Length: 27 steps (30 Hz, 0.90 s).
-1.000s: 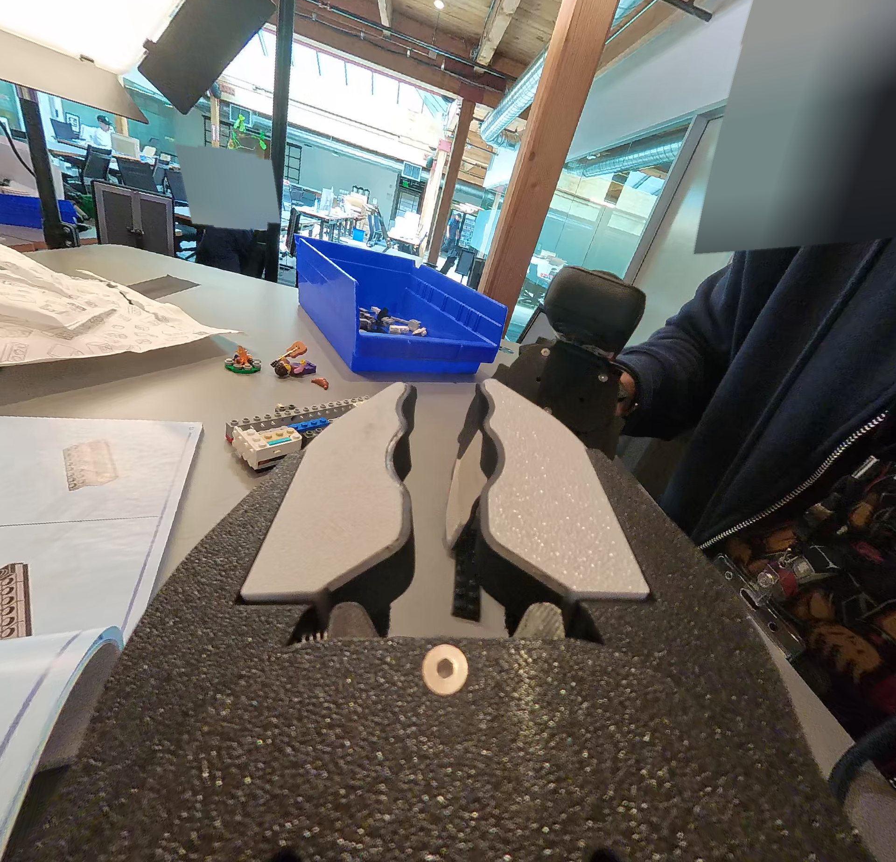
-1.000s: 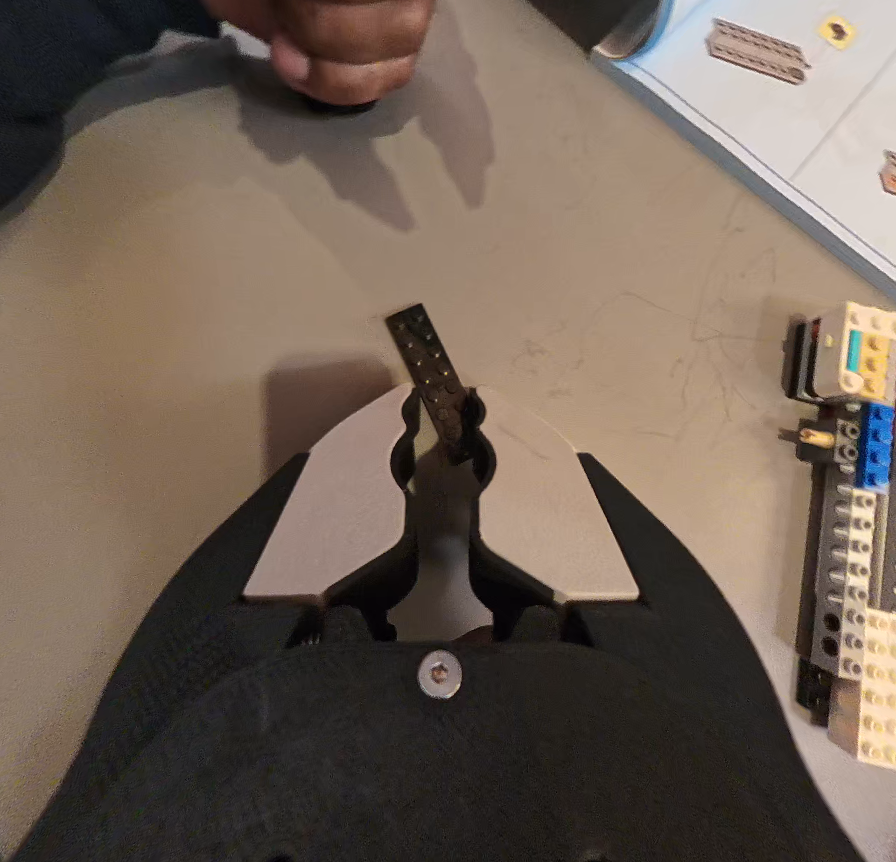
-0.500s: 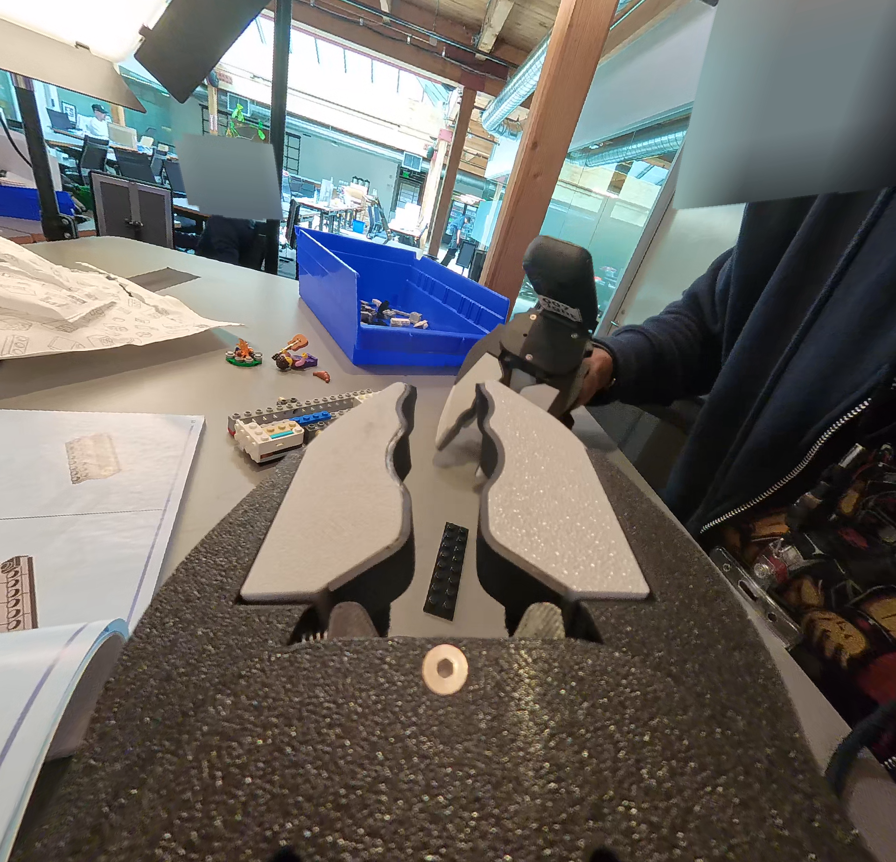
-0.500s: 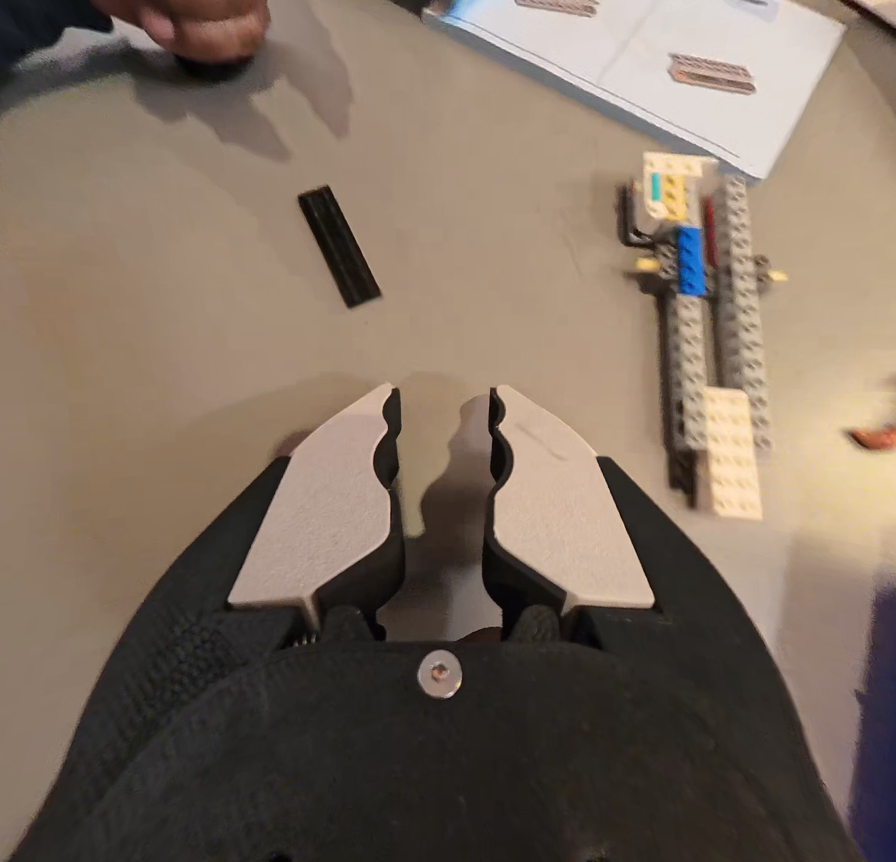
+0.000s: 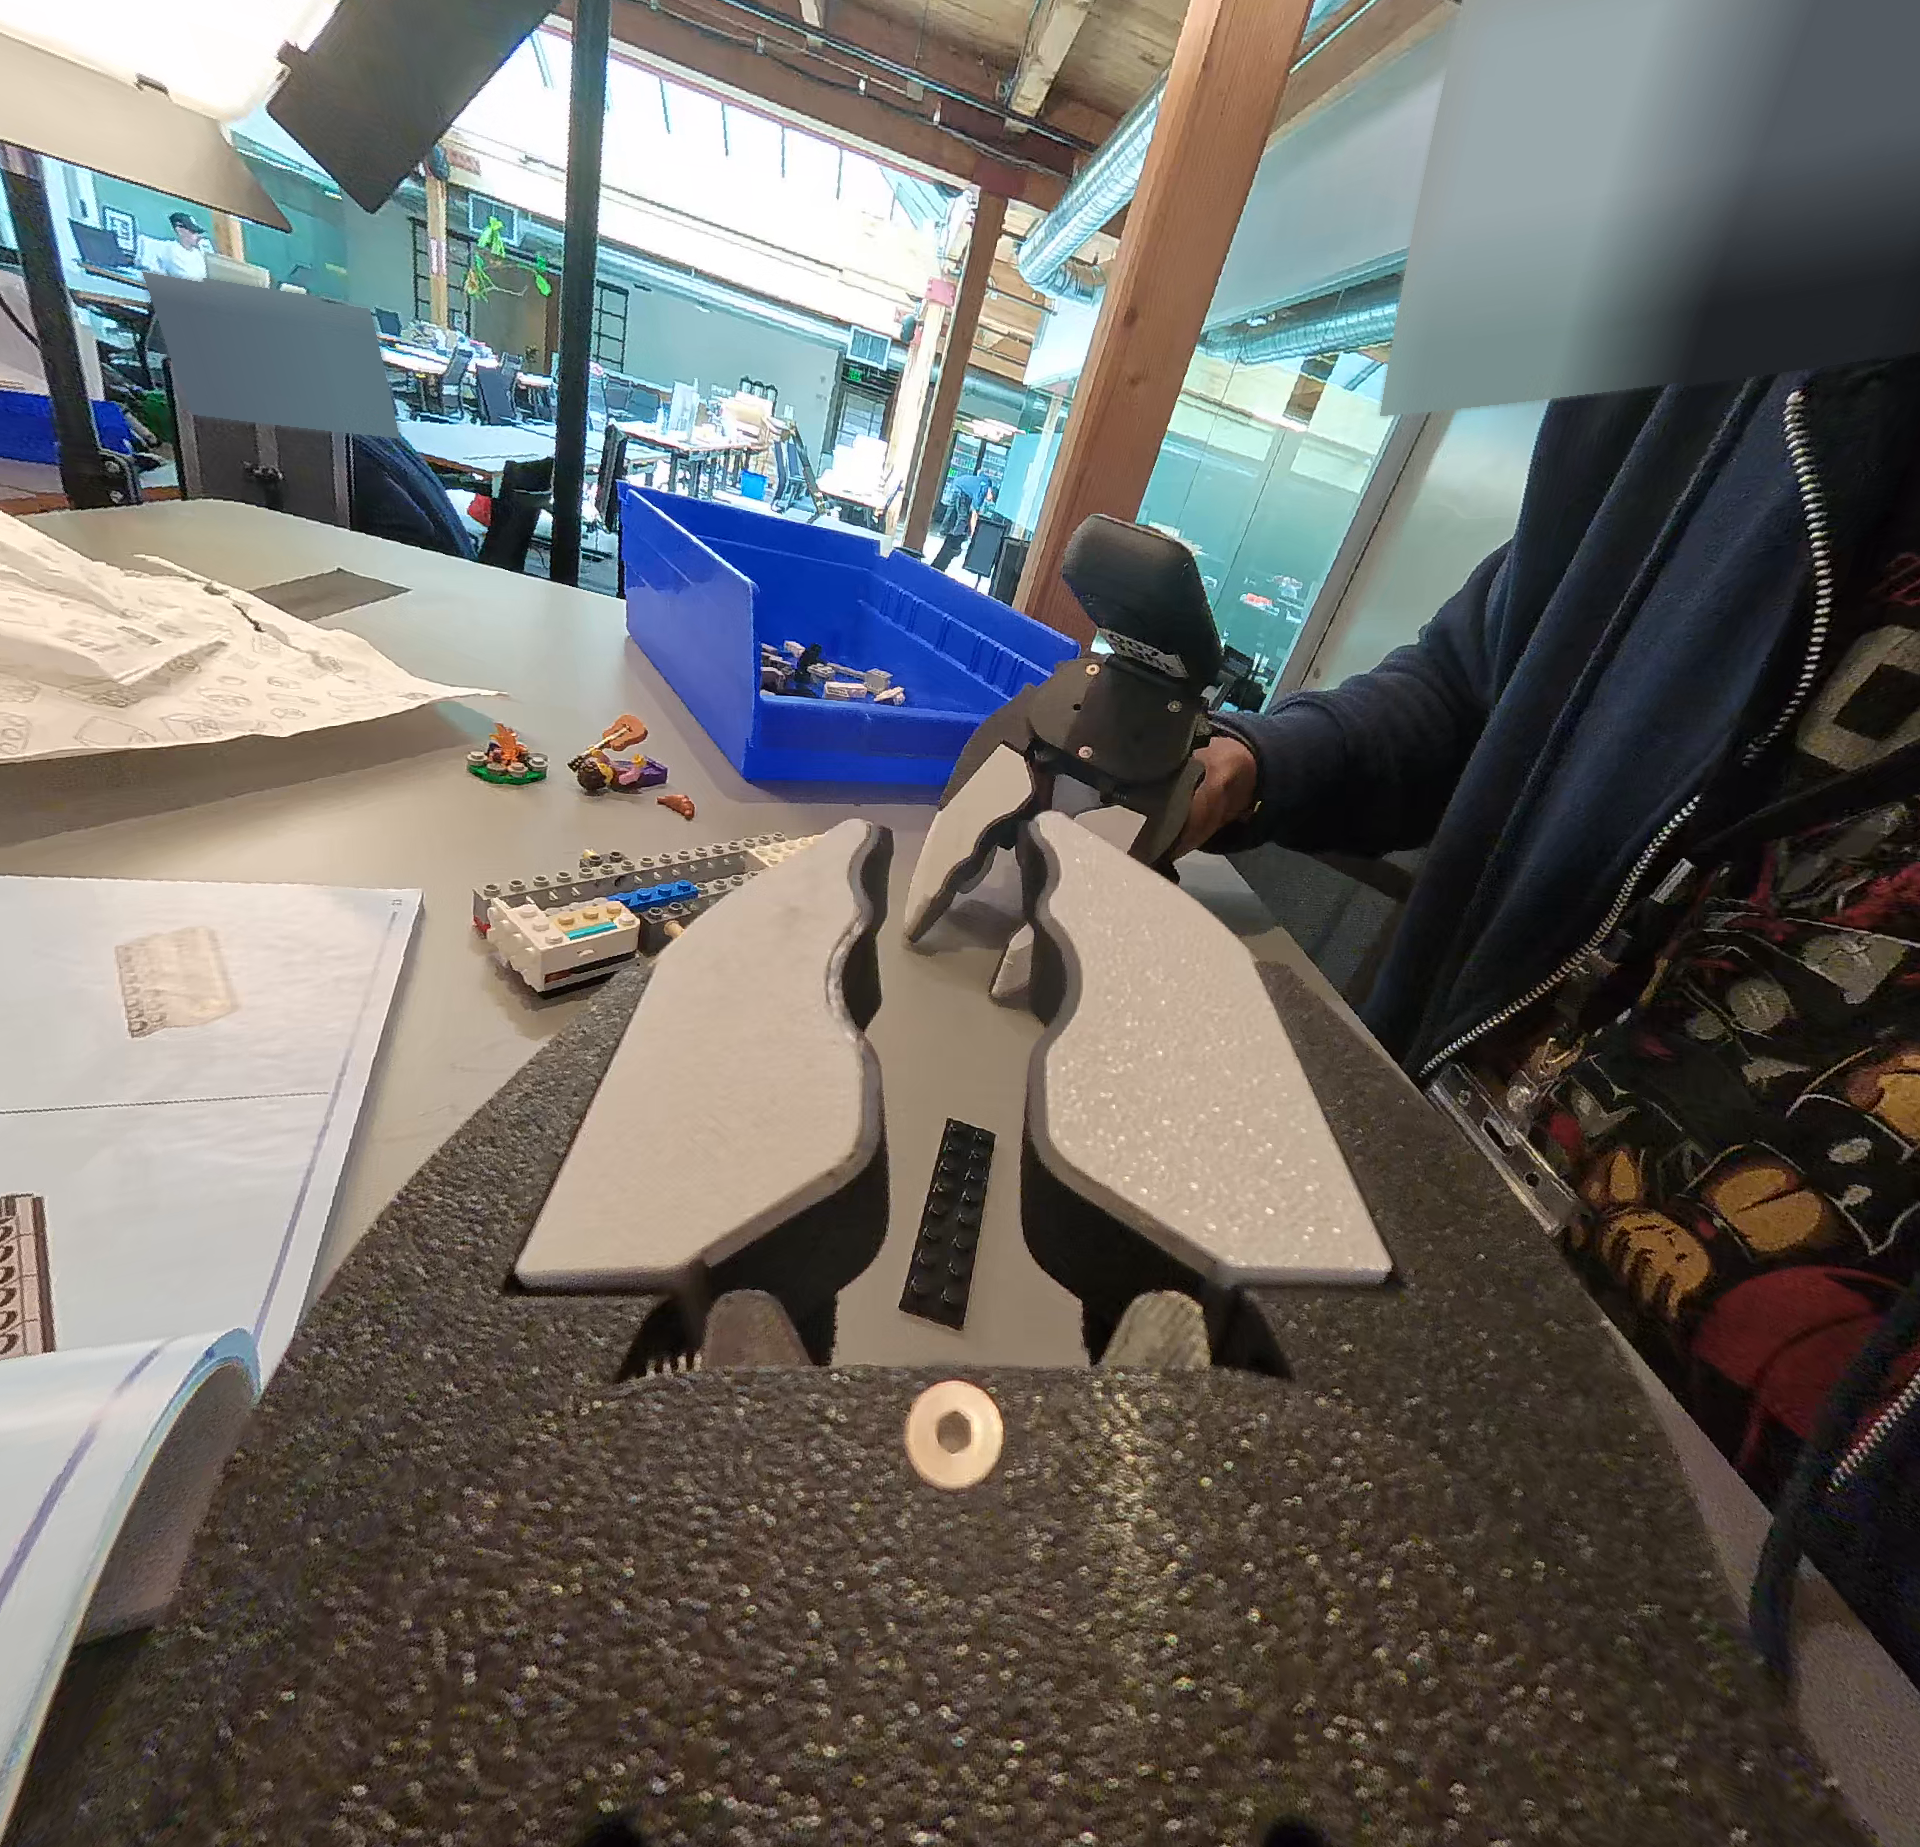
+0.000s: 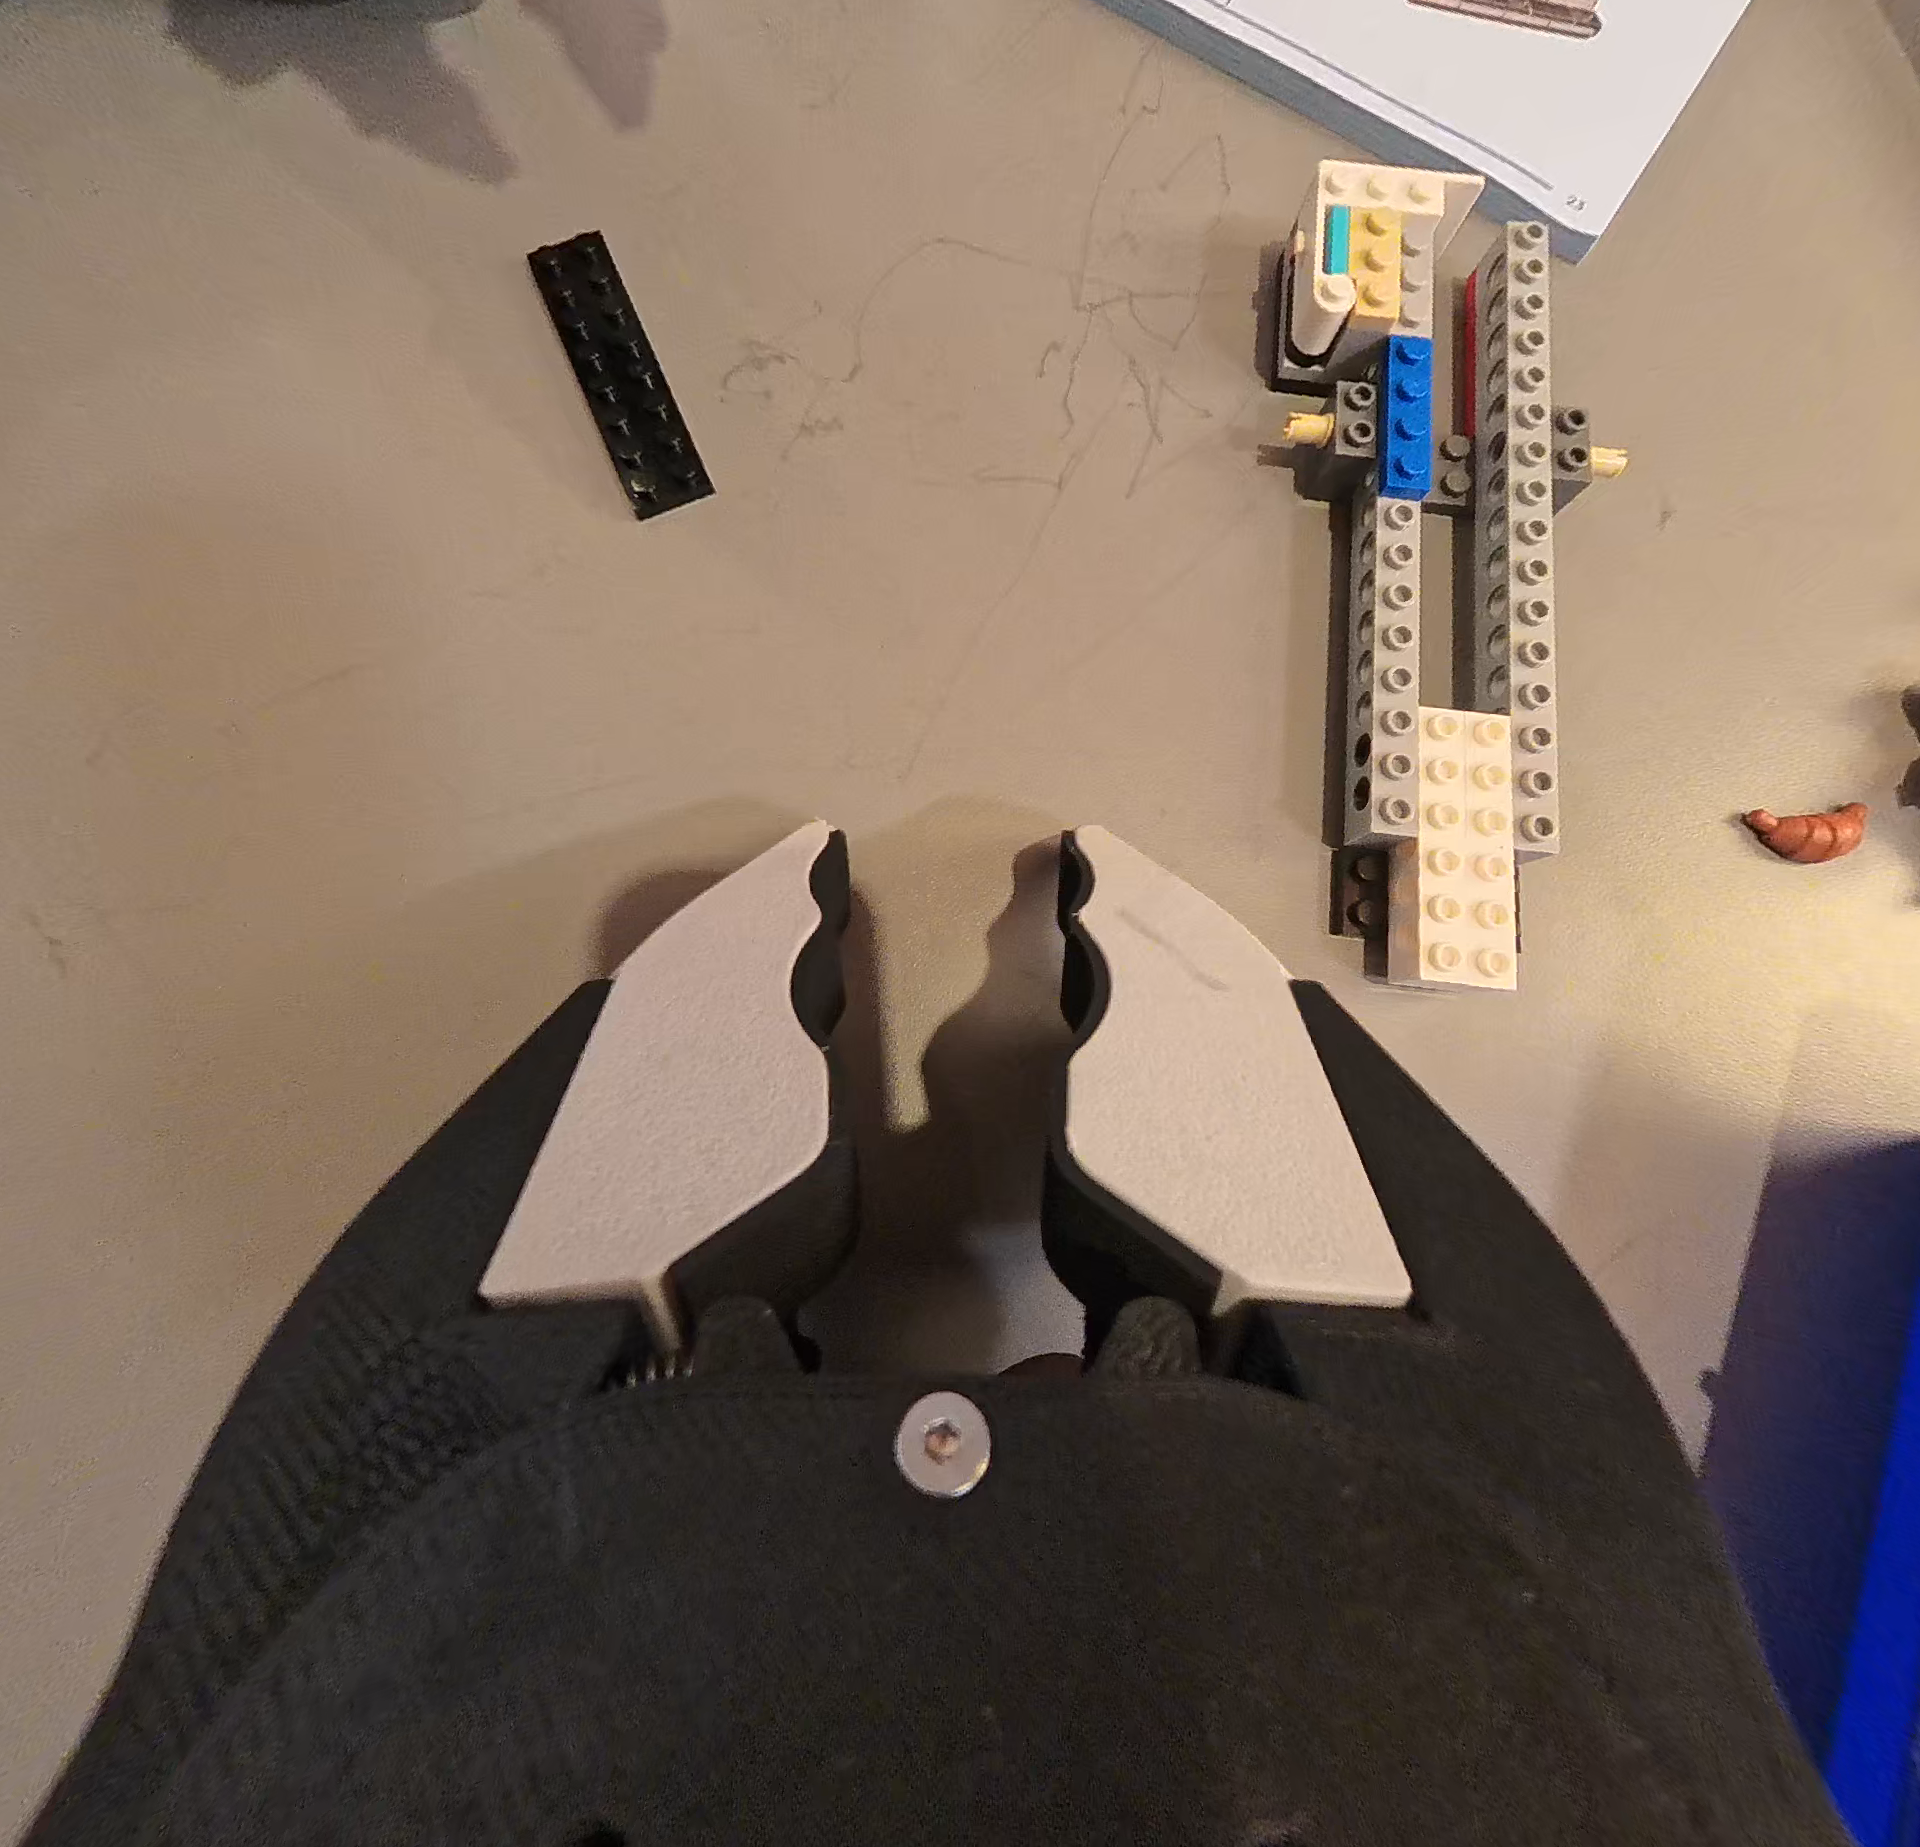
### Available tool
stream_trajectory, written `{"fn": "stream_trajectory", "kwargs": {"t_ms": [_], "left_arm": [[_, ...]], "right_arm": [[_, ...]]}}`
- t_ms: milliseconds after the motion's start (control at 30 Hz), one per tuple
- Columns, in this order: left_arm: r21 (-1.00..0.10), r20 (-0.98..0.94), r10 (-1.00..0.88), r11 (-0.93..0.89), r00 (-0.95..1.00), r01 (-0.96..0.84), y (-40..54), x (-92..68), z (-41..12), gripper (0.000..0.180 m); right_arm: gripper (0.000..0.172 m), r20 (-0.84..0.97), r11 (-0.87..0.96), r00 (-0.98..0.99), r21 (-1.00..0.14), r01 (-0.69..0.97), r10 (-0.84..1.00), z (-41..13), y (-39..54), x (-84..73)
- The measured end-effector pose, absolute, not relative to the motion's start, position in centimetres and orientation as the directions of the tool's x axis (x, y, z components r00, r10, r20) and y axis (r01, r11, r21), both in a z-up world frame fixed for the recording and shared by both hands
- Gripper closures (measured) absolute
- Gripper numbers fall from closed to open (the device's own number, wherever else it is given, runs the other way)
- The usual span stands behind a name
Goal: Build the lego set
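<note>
1. One grey table (image 6: pixel 312 717) fills both views. It is matte and scuffed, in a big open workspace with wooden posts, glass walls and further desks behind.
2. At 12 o'clock in the left view stands a blue bin (image 5: pixel 831 654) with a few small parts; a booklet (image 5: pixel 187 1018) lies open at 9 o'clock.
3. A half-built brick model (image 6: pixel 1444 592) lies at 2 o'clock from the right gripper (image 6: pixel 951 852), whose fingers stand wide with nothing between them.
4. The left gripper (image 5: pixel 961 847) hovers low with a narrow gap, nothing pinched.
5. The black studded plate (image 5: pixel 948 1226) lies flat on the table under the left fingers, untouched; in the right view it is at 11 o'clock. A clean pick likely needs its long edges squared to the pads.
</note>
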<state>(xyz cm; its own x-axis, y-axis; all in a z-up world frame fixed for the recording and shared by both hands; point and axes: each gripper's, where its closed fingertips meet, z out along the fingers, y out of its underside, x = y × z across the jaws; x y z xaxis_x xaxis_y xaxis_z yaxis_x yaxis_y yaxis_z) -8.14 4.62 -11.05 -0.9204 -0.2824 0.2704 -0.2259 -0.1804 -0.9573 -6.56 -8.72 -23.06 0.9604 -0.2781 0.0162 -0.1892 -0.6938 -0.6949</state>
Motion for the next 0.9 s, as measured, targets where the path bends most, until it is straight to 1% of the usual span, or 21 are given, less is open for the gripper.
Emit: {"fn": "stream_trajectory", "kwargs": {"t_ms": [333, 500, 600, 667, 700, 733, 800, 900], "left_arm": [[-0.953, 0.288, -0.278, -0.178, -0.916, -0.246, 4.6, -8.0, -11.2, 0.156], [-0.941, 0.311, -0.274, -0.226, -0.91, -0.254, 5.2, -7.8, -10.9, 0.156], [-0.933, 0.326, -0.276, -0.25, -0.904, -0.26, 5.6, -7.6, -10.7, 0.156], [-0.93, 0.33, -0.279, -0.257, -0.902, -0.261, 5.7, -7.5, -10.7, 0.156], [-0.93, 0.331, -0.281, -0.26, -0.901, -0.26, 5.7, -7.5, -10.7, 0.156], [-0.929, 0.333, -0.281, -0.264, -0.9, -0.261, 5.7, -7.4, -10.6, 0.156], [-0.923, 0.345, -0.276, -0.272, -0.897, -0.271, 5.8, -7.3, -10.6, 0.156], [-0.915, 0.366, -0.265, -0.276, -0.892, -0.294, 5.8, -7.1, -10.7, 0.156]], "right_arm": [[0.133, -0.017, -0.691, 0.964, -0.694, -0.202, -0.264, -23.1, -8.6, -6.8], [0.132, -0.029, -0.679, 0.972, -0.711, -0.185, -0.234, -22.7, -8.5, -7.3], [0.132, -0.034, -0.599, 0.983, -0.789, -0.137, -0.179, -20.7, -8.7, -8.3], [0.134, -0.076, -0.574, 0.991, -0.809, -0.126, -0.109, -18.5, -10.1, -9.9], [0.134, -0.07, -0.572, 0.996, -0.815, -0.094, -0.063, -17.0, -11.2, -10.5], [0.134, -0.029, -0.579, 0.999, -0.814, -0.042, -0.032, -15.3, -12.6, -10.4], [0.134, 0.093, -0.623, 0.995, -0.781, 0.046, -0.044, -12.1, -16.5, -7.3], [0.135, 0.238, -0.737, 0.957, -0.675, 0.041, -0.164, -9.0, -23.5, 1.3]]}}
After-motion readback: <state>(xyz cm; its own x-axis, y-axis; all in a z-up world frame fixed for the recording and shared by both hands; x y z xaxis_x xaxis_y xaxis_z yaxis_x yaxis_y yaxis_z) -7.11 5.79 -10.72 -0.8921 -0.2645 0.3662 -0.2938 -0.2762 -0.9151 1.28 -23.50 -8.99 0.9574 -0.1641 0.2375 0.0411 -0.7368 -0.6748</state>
